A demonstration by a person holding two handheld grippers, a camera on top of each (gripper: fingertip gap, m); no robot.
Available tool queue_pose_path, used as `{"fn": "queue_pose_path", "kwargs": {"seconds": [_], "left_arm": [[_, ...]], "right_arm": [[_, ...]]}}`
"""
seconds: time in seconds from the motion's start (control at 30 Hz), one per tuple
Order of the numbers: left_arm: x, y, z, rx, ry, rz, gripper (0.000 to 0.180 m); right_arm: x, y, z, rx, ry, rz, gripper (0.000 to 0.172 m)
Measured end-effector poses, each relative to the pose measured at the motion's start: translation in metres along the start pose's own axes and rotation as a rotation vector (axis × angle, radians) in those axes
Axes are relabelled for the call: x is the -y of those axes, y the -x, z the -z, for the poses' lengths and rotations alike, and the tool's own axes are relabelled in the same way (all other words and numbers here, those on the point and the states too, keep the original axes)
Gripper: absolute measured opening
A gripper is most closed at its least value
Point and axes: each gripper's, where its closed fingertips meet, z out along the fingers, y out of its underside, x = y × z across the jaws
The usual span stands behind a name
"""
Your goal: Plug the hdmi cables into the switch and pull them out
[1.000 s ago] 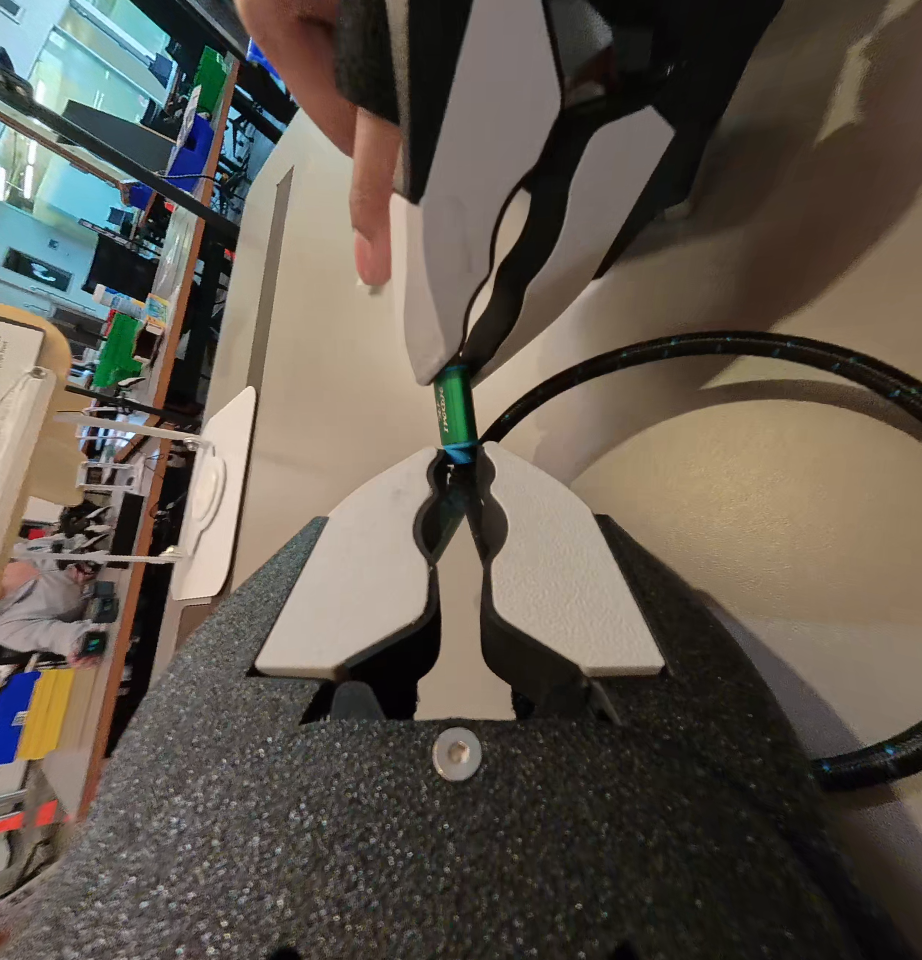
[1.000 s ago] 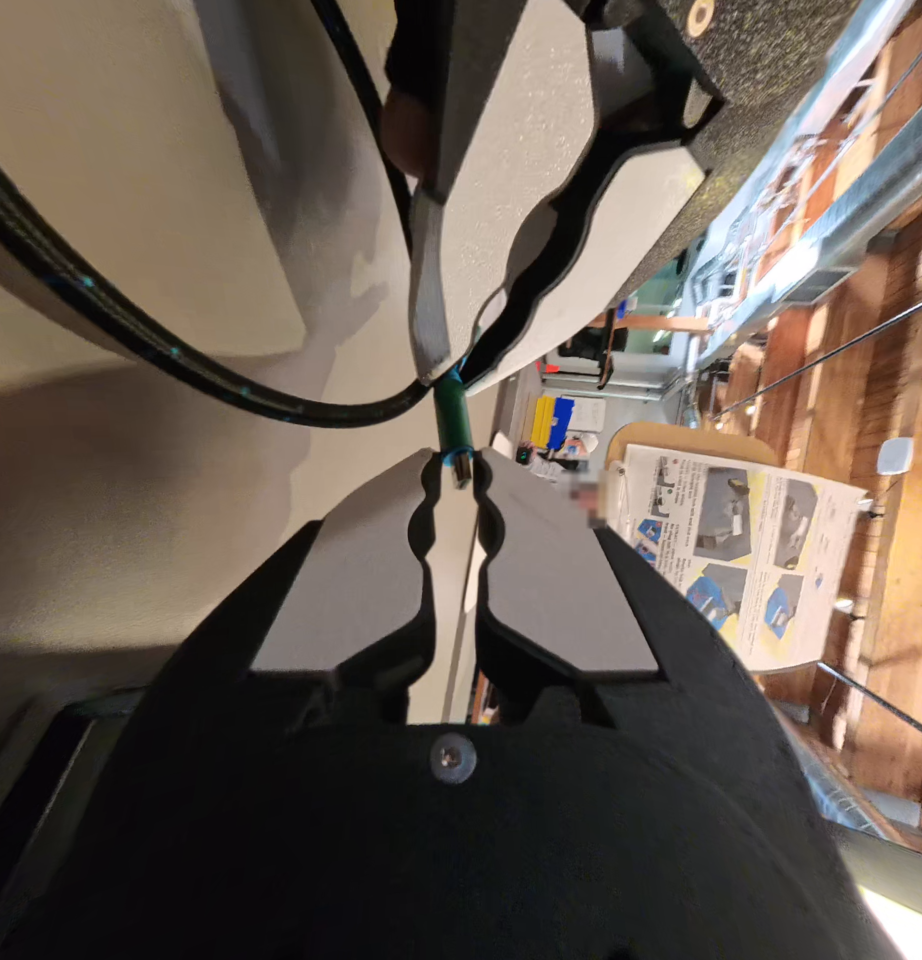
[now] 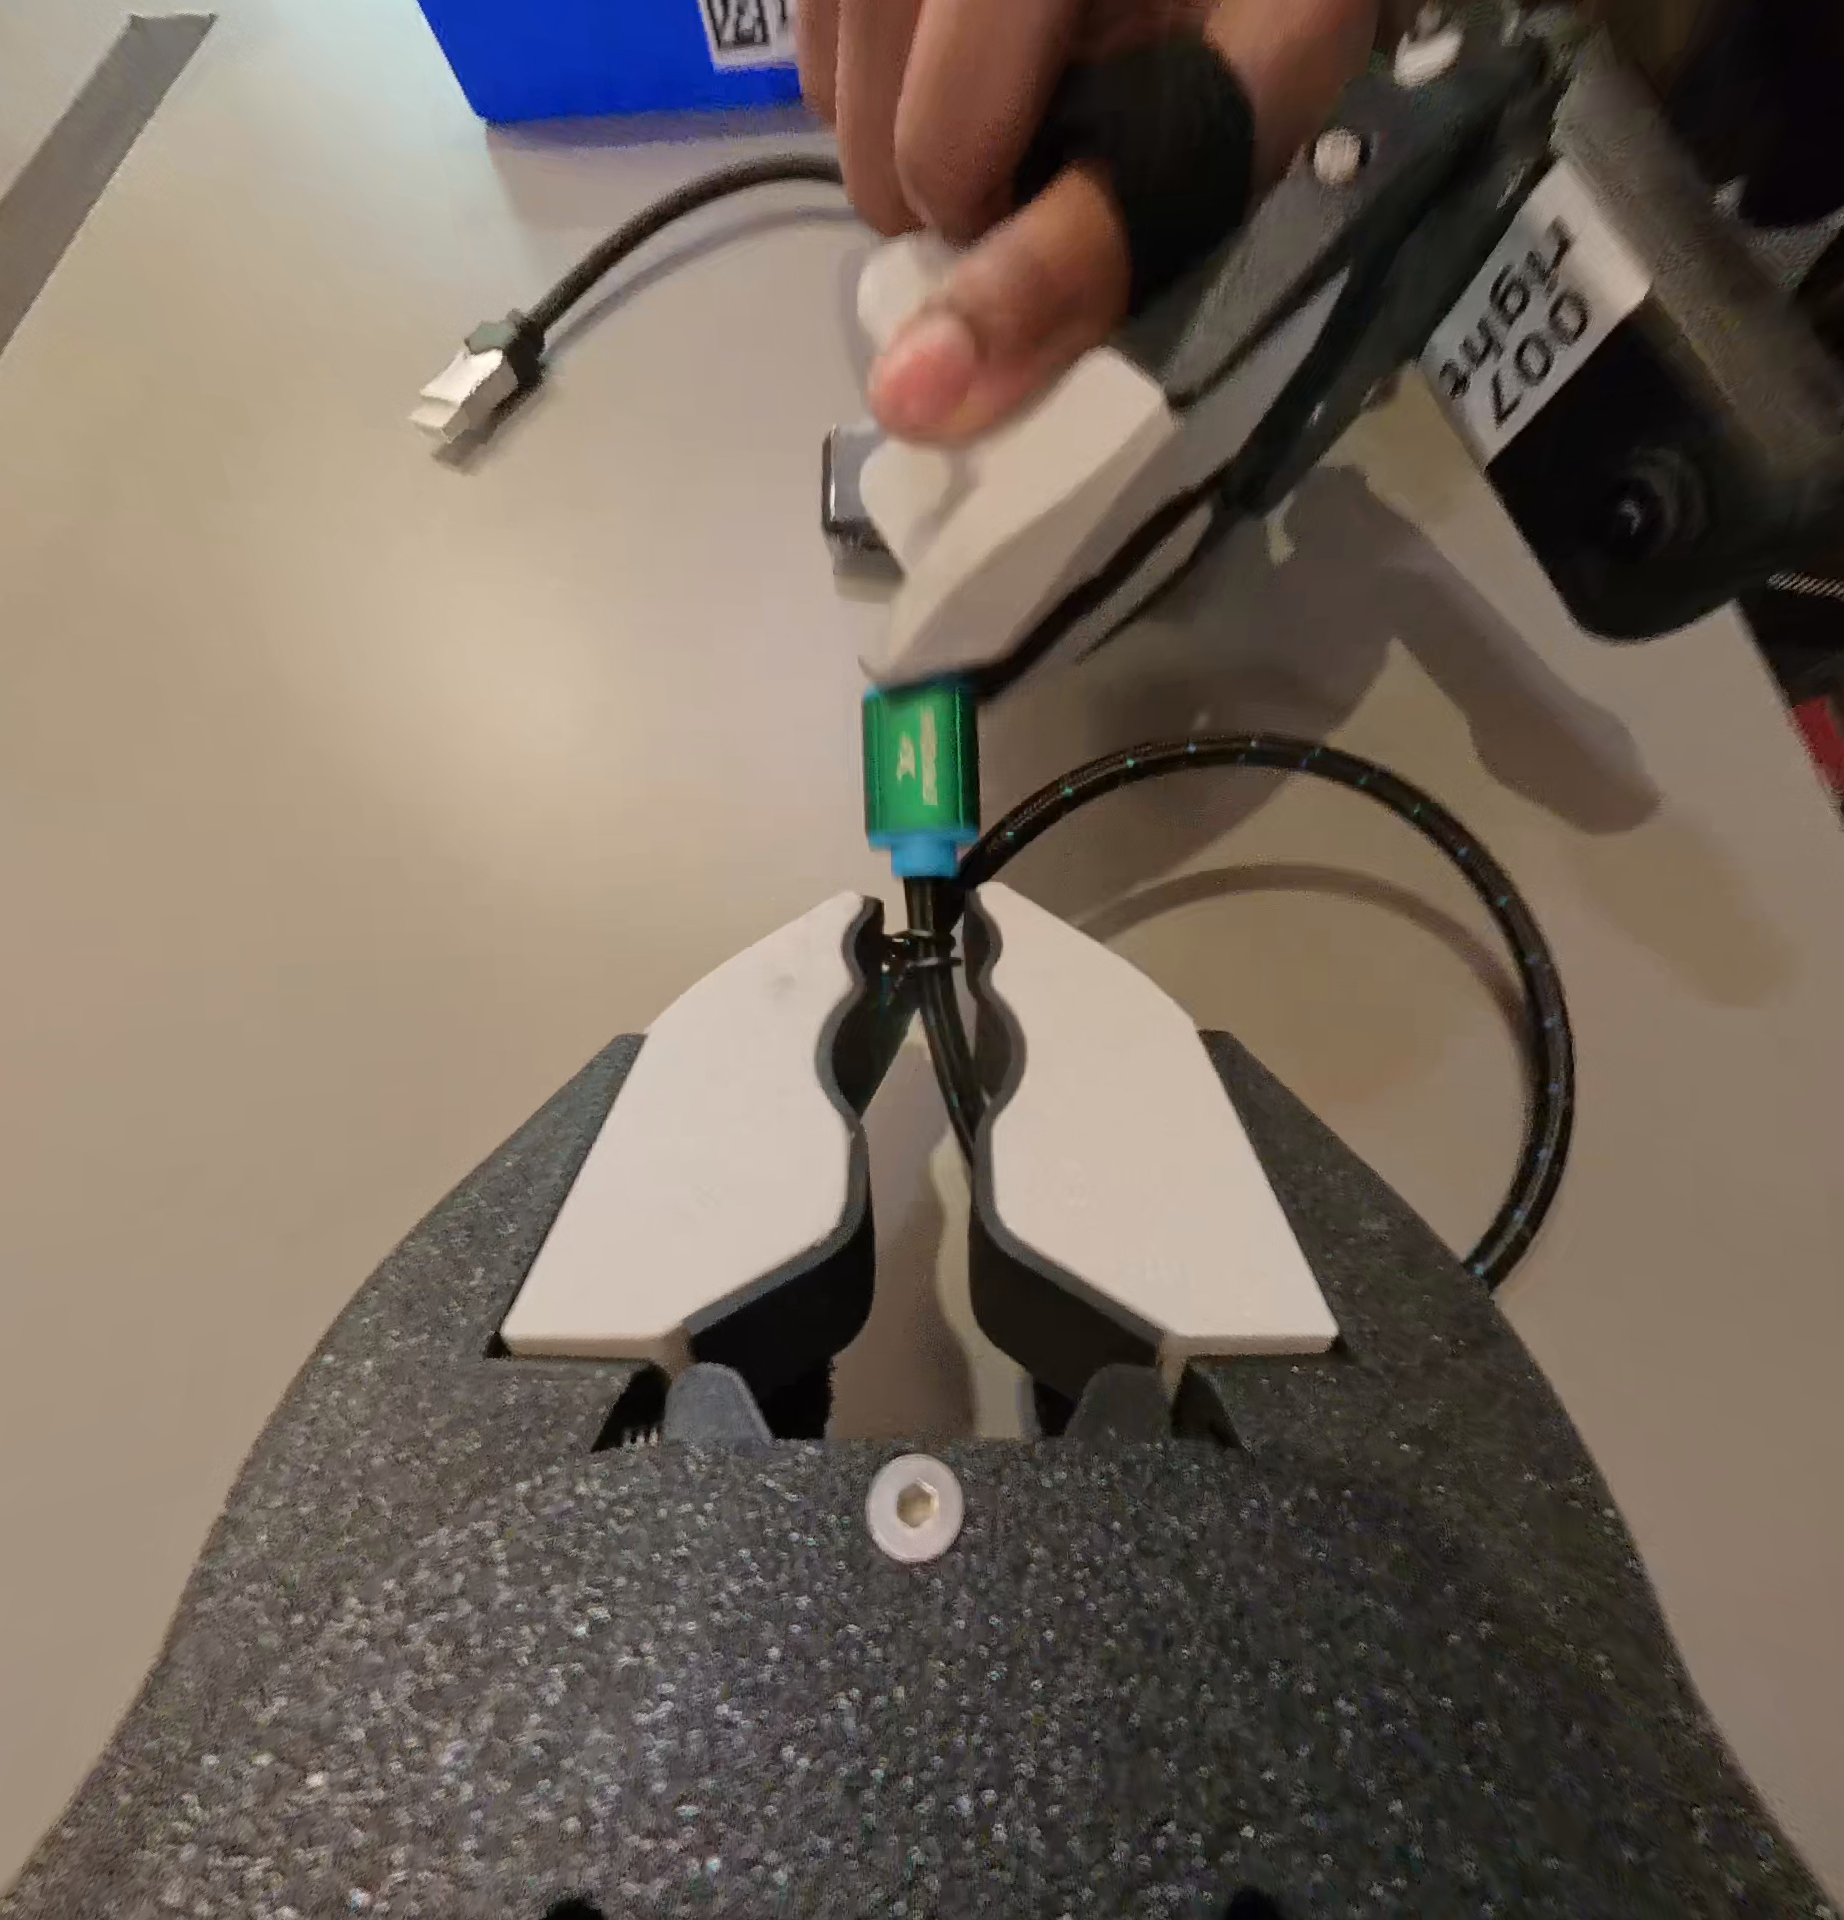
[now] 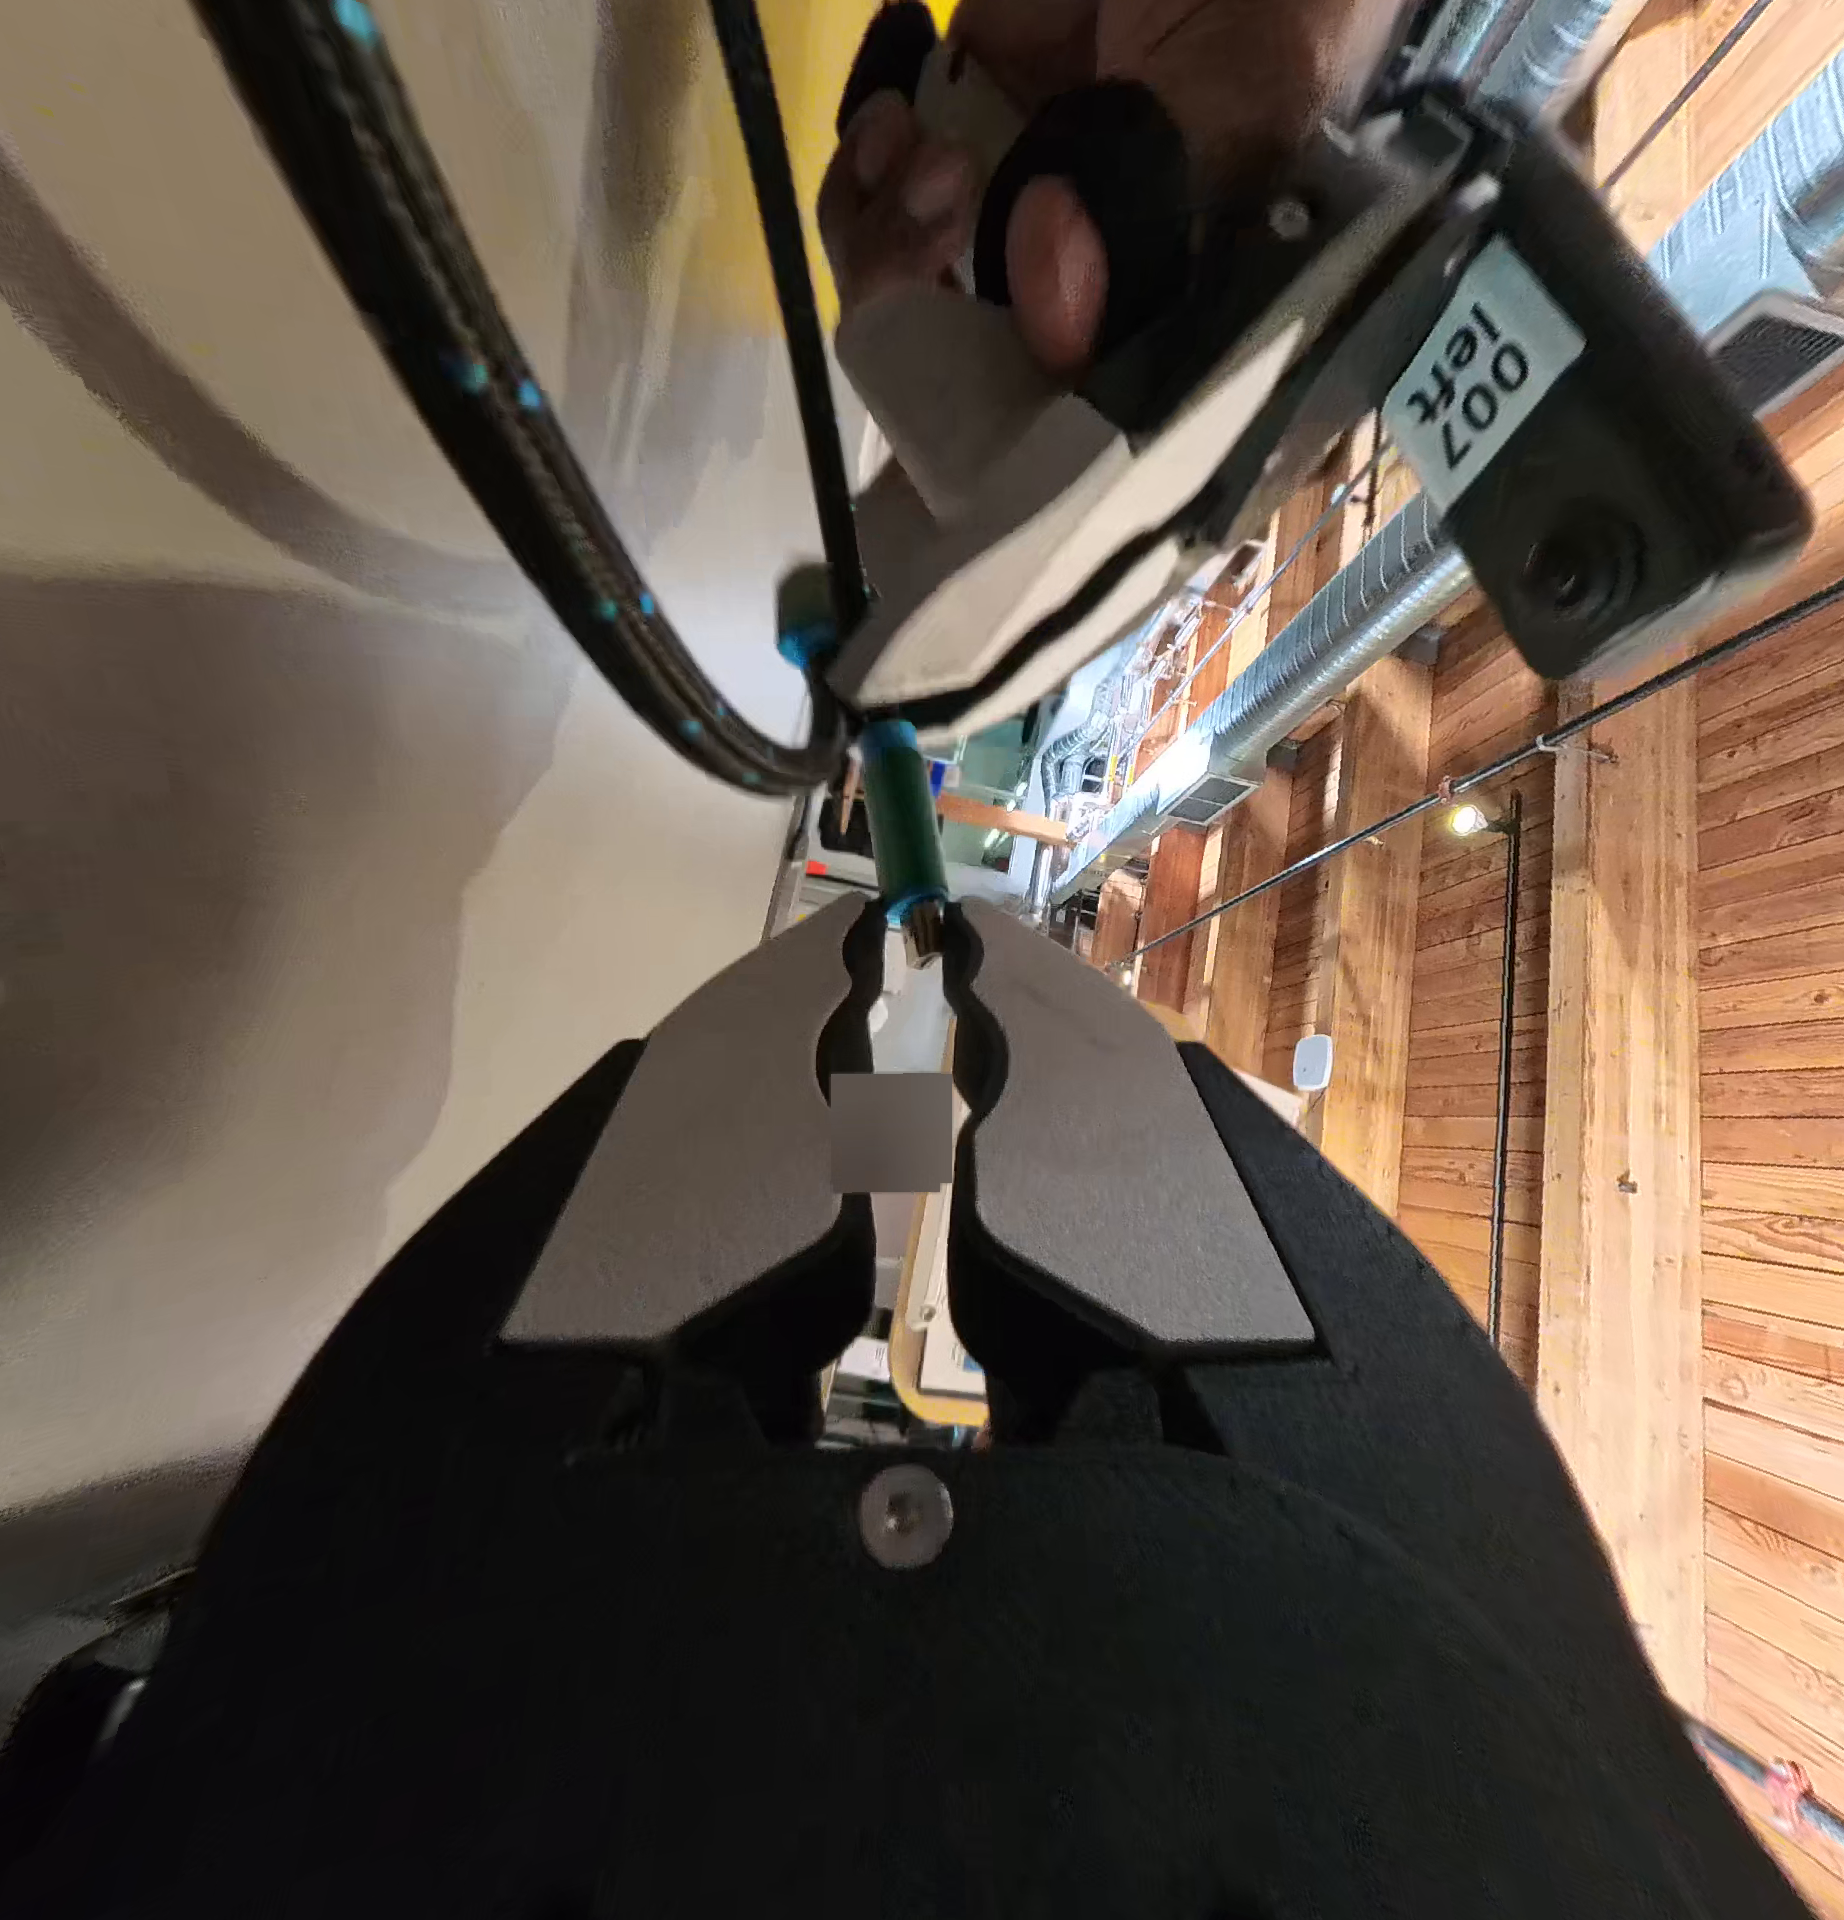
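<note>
You clamp the black braided cable [image 3: 1261,744] in the left gripper [image 3: 923,914] and the green connector [image 3: 918,769]'s plug in the right gripper [image 4: 910,920]: hold both in line.

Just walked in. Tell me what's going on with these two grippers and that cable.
A person holds a gripper in each hand over a beige table, with one cable stretched between them. The left gripper is closed on the black braided cable just behind its green plug, where the strands are bundled with a thin tie. The right gripper pinches the plug's metal tip. The rest of the cable loops off to the side. Another cable end and a blue bin lie farther back.
</note>
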Motion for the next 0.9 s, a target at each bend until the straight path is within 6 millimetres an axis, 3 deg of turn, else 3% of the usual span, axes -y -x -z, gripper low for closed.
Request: {"fn": "queue_pose_path", "kwargs": {"seconds": [0.07, 0.4, 0.57, 0.73, 0.9], "left_arm": [[-0.009, 0.003, 0.001, 0.020, 0.048, -0.011, 0.014], [0.002, 0.003, -0.003, -0.005, -0.009, 0.040, 0.029], [-0.016, 0.004, -0.009, -0.012, 0.068, 0.049, 0.018], [-0.014, -0.001, -0.006, -0.050, 0.049, 0.062, 0.019], [-0.004, 0.002, 0.001, -0.026, 0.024, 0.057, 0.033]], "right_arm": [[-0.009, 0.001, 0.003, 0.002, 0.014, -0.006, 0.010], [-0.012, -0.001, 0.006, -0.009, 0.015, 0.000, 0.010], [-0.020, 0.003, 0.008, 0.015, 0.040, 0.012, 0.010], [-0.019, 0.002, 0.011, 0.014, 0.036, 0.011, 0.009], [-0.018, 0.000, 0.011, 0.005, 0.031, 0.009, 0.009]]}}
